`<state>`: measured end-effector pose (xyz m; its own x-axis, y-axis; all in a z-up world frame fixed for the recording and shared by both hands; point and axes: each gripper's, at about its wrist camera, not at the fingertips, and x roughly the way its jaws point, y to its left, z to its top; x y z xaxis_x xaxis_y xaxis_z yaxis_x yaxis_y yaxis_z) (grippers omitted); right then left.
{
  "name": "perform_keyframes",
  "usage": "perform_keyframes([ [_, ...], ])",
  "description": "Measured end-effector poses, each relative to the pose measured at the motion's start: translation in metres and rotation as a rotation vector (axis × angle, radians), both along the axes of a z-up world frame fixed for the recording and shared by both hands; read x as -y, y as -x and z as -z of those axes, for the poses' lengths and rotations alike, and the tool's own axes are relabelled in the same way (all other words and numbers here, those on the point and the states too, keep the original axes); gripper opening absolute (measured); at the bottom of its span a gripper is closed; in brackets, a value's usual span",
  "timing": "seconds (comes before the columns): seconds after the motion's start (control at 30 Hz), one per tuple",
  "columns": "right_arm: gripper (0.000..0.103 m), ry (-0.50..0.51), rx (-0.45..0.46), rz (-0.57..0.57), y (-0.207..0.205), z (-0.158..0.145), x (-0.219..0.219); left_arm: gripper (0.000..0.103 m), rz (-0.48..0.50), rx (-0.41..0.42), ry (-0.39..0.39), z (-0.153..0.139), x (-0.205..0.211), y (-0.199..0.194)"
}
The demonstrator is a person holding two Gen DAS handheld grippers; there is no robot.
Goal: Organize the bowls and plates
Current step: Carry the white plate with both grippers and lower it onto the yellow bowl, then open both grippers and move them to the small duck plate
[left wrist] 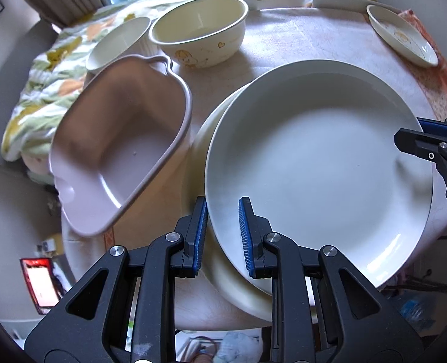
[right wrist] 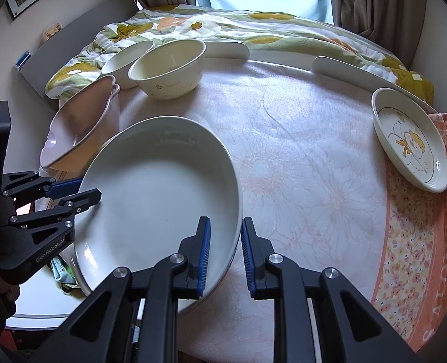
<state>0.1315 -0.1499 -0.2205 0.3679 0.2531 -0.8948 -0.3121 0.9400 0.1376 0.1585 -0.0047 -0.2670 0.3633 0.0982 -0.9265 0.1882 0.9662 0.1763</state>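
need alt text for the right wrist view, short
The right gripper is shut on the near rim of a large white round plate, while the left gripper clamps its far-left rim. Beyond, on a pale floral tablecloth, sit a pink heart-shaped dish, a cream cartoon-print bowl and a small cartoon-print plate.

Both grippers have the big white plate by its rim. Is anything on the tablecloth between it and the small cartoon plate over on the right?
Nothing visible. The tablecloth lies bare between the big white plate and the small cartoon plate. The cream bowl and pink dish sit off to the left, clear of that line.
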Motion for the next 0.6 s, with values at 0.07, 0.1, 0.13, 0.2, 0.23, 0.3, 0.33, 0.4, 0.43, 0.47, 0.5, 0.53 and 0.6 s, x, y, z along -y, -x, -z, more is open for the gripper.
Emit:
perform_keyframes([
  [0.07,0.019,0.005,0.012,0.008,0.001,0.0,-0.001,0.019,0.002,0.003,-0.005,0.0,0.001,-0.001],
  [0.1,0.019,0.004,0.017,0.013,0.001,0.0,-0.002,0.019,0.005,0.004,-0.012,0.0,0.001,-0.001],
  [0.13,0.019,0.008,0.023,0.017,0.002,0.0,-0.002,0.019,0.005,0.009,-0.026,0.0,0.002,0.001],
  [0.2,0.019,0.025,0.035,0.01,0.004,0.0,-0.005,0.019,0.027,0.037,-0.077,-0.002,0.009,0.003],
  [0.23,0.019,0.025,0.039,0.009,0.004,0.0,-0.006,0.019,0.032,0.047,-0.099,-0.003,0.01,0.004],
  [0.3,0.019,0.023,0.046,0.003,0.004,0.0,-0.008,0.019,0.029,0.055,-0.112,-0.003,0.009,0.004],
  [0.33,0.019,0.026,0.049,-0.001,0.005,0.0,-0.01,0.019,0.025,0.057,-0.112,-0.004,0.007,0.003],
  [0.4,0.019,0.029,0.054,-0.011,0.005,-0.001,-0.014,0.019,0.023,0.056,-0.096,-0.005,0.004,0.002],
  [0.43,0.019,0.04,0.057,-0.012,0.005,0.0,-0.015,0.019,0.023,0.056,-0.093,-0.005,0.004,0.002],
  [0.47,0.019,0.043,0.058,-0.011,0.005,0.0,-0.016,0.019,0.025,0.057,-0.094,-0.005,0.004,0.001],
  [0.5,0.019,0.041,0.056,-0.01,0.005,0.0,-0.016,0.019,0.026,0.058,-0.095,-0.005,0.004,0.002],
  [0.53,0.019,0.036,0.054,-0.008,0.005,0.0,-0.015,0.019,0.025,0.059,-0.094,-0.005,0.004,0.002],
  [0.6,0.019,0.039,0.054,-0.006,0.005,0.0,-0.015,0.019,0.021,0.059,-0.081,-0.006,0.003,0.004],
])
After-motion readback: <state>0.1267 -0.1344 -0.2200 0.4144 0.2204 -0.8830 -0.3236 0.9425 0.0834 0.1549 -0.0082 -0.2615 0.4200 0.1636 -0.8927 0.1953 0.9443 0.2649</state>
